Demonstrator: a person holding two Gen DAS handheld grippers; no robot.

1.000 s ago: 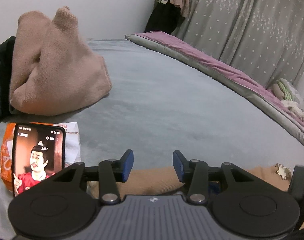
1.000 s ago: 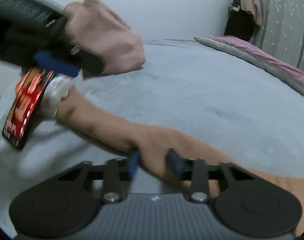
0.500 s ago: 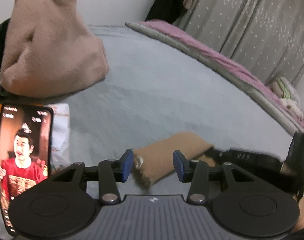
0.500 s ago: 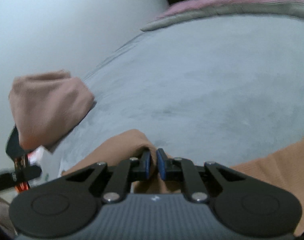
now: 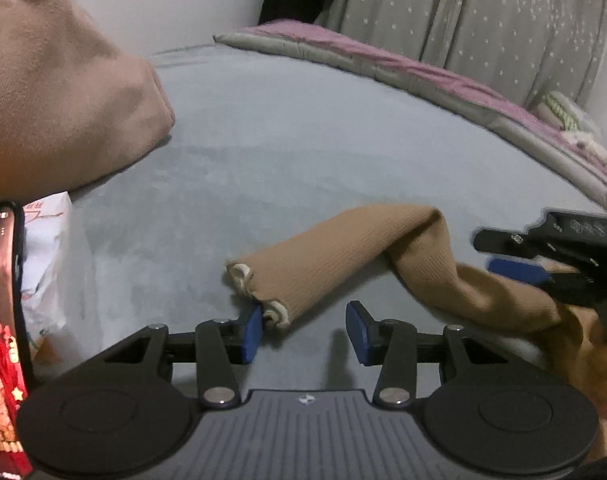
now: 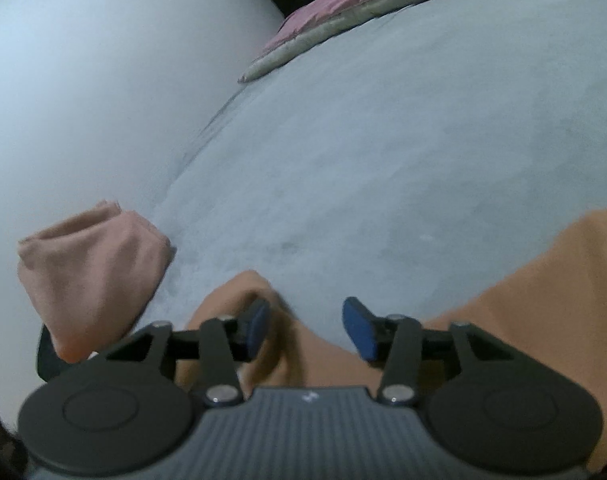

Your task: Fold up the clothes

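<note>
On the grey bed (image 5: 303, 152), the tan sleeve (image 5: 335, 252) lies bent over beside the pink pile (image 5: 63, 92), both the left gripper (image 5: 303, 330) and the right gripper (image 6: 305, 328) spread wide, so I think a good grip should take the cuff (image 5: 259, 292) fully between the pads.

2 garments: 1 tan ribbed top (image 5: 335, 252) and 1 pink folded knit (image 5: 63, 96); 1 phone (image 5: 1, 320) (screen lit); perhaps 1 white packet (image 5: 47, 264), blurred.
</note>
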